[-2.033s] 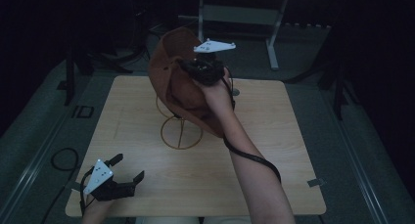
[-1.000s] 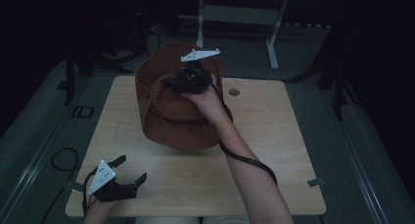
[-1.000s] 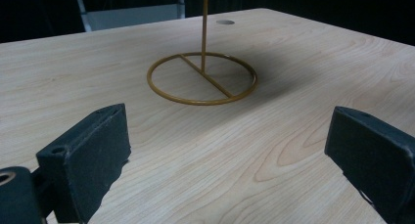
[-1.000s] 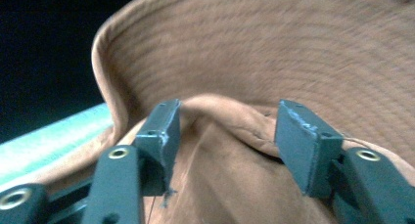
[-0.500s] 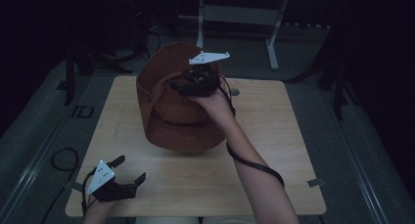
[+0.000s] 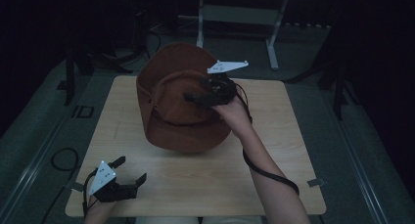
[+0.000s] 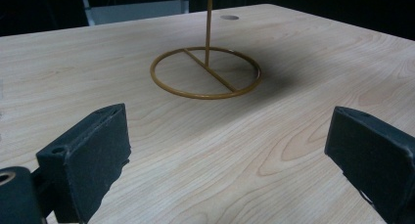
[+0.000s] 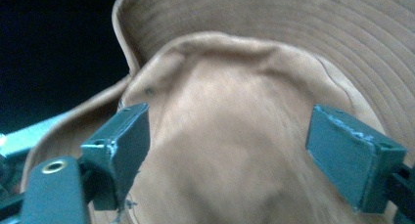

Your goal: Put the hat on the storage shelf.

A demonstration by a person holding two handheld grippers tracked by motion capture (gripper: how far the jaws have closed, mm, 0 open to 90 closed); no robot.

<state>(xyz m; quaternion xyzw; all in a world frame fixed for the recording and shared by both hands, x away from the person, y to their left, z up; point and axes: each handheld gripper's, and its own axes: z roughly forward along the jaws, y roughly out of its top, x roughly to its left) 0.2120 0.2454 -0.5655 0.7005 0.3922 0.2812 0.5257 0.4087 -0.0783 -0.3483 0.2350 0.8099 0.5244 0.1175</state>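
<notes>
A brown wide-brimmed hat (image 6: pixel 171 117) sits tilted over the middle of the wooden table (image 6: pixel 293 155). My right gripper (image 6: pixel 194 98) hovers at its crown (image 8: pixel 230 145), open, with the jaws spread on either side of the crown and the brim (image 8: pixel 342 38) beyond. My left gripper (image 6: pixel 131 169) rests low at the table's front left corner, open and empty. In the left gripper view, between the spread jaws of that gripper (image 7: pixel 227 150), a gold wire stand has its ring base (image 7: pixel 205 89) flat on the table and its thin pole (image 7: pixel 209 23) rising out of sight.
A metal frame (image 6: pixel 235 13) stands on the dark floor behind the table. A small round hole (image 7: pixel 229 17) marks the tabletop's far side. Cables (image 6: pixel 58 160) lie on the floor at the left. Bare wood stretches along the front and right of the table.
The hat, held high and tilted with the stand showing under it, has come down over the stand and hides it. My right gripper shifted slightly right. The left gripper stayed put.
</notes>
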